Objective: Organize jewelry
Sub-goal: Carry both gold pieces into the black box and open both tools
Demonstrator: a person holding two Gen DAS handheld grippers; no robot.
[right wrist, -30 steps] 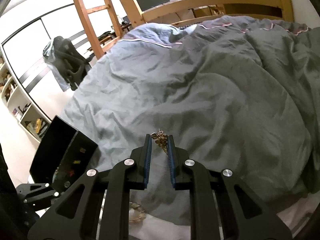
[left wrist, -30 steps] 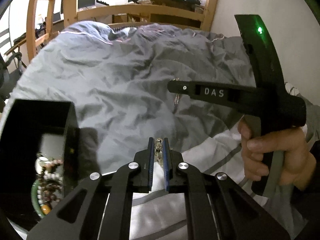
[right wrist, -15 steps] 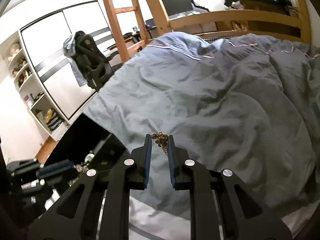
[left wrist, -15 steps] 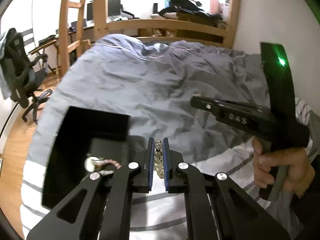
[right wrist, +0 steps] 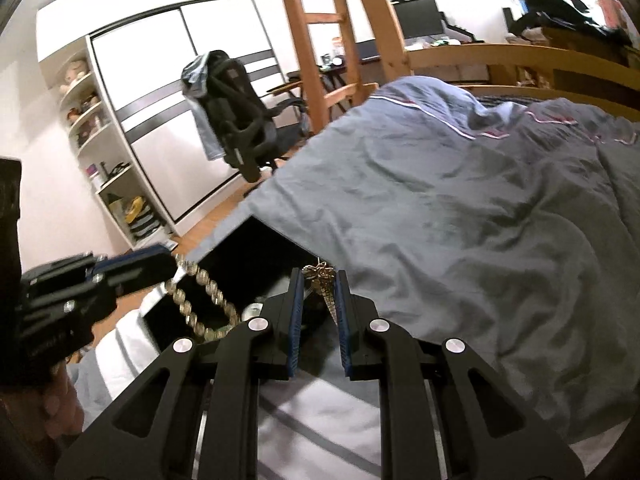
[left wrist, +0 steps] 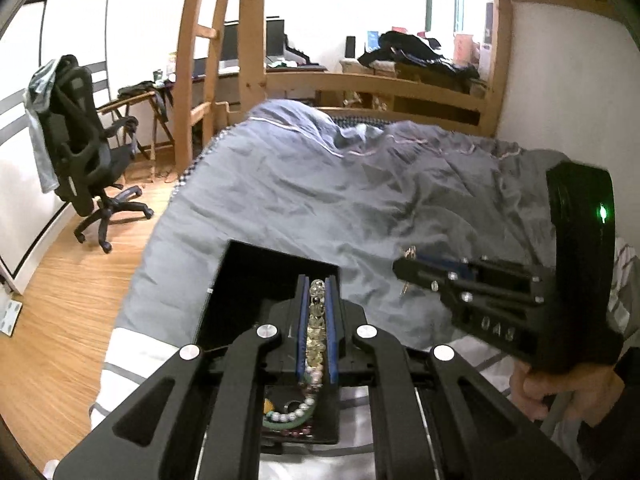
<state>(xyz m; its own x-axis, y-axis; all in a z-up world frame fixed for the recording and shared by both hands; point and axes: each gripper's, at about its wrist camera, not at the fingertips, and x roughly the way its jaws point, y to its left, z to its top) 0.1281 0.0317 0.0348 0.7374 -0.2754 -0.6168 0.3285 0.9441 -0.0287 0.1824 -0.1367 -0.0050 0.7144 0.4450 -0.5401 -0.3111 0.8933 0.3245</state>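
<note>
My left gripper (left wrist: 316, 286) is shut on a pale glass bead bracelet (left wrist: 314, 320), held over the open black jewelry box (left wrist: 276, 276) on the bed. In the right wrist view that bracelet (right wrist: 202, 300) hangs in a loop from the left gripper (right wrist: 168, 258) above the box (right wrist: 256, 248). My right gripper (right wrist: 318, 278) is shut on a gold chain piece (right wrist: 322, 284) that dangles between its pads, just right of the box. Seen from the left wrist, the right gripper (left wrist: 406, 264) hovers to the right of the box, held by a hand (left wrist: 560, 392). Several beaded bracelets (left wrist: 292, 412) lie inside the box.
The box rests on a grey duvet (left wrist: 360, 200) over a white striped sheet (right wrist: 320, 420). A wooden bunk ladder (right wrist: 320, 40) and bed rail stand beyond. A black office chair (left wrist: 84, 152) sits on the wooden floor at left, near white shelves (right wrist: 108, 168).
Both grippers have risen and swung left with their jewelry still gripped. The left one now hangs over the box, and the right one has drawn up beside it.
</note>
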